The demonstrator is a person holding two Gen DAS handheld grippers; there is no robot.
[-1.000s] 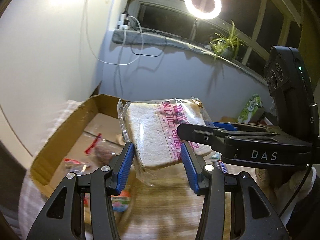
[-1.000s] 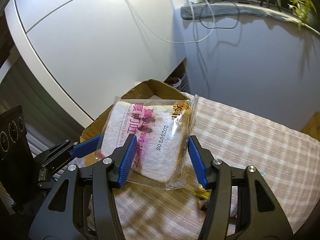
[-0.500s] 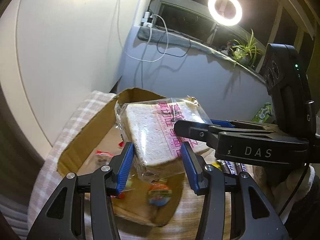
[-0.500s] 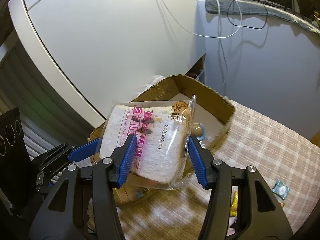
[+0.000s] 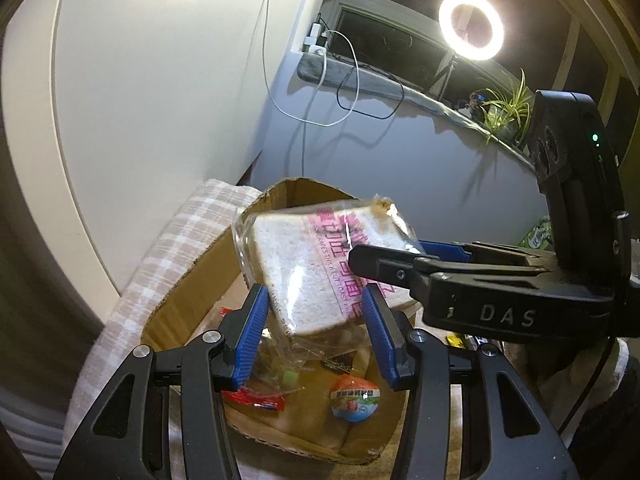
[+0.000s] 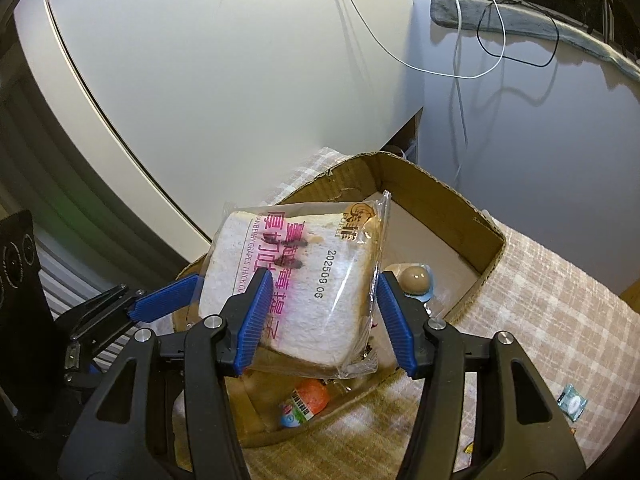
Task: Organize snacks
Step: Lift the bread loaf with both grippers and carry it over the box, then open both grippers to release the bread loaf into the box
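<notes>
We have the left tool (image 5: 314,330) and the right tool (image 6: 324,320) both clamped on one wrapped bread slice (image 6: 292,276), each gripping it from an opposite side, held in the air over the open cardboard box (image 6: 448,196). Below it in the box lie small snacks, an orange-capped one (image 5: 355,398) nearest. The box sits on the checked table (image 6: 560,320)

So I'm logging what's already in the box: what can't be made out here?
- Left wrist view: the bread packet and left gripper cover the middle of the cardboard box.
- Right wrist view: the packet hides the box's near-left floor.
- Red wrapper: half behind a finger, print unreadable.
- Round orange snack: label too small.
</notes>
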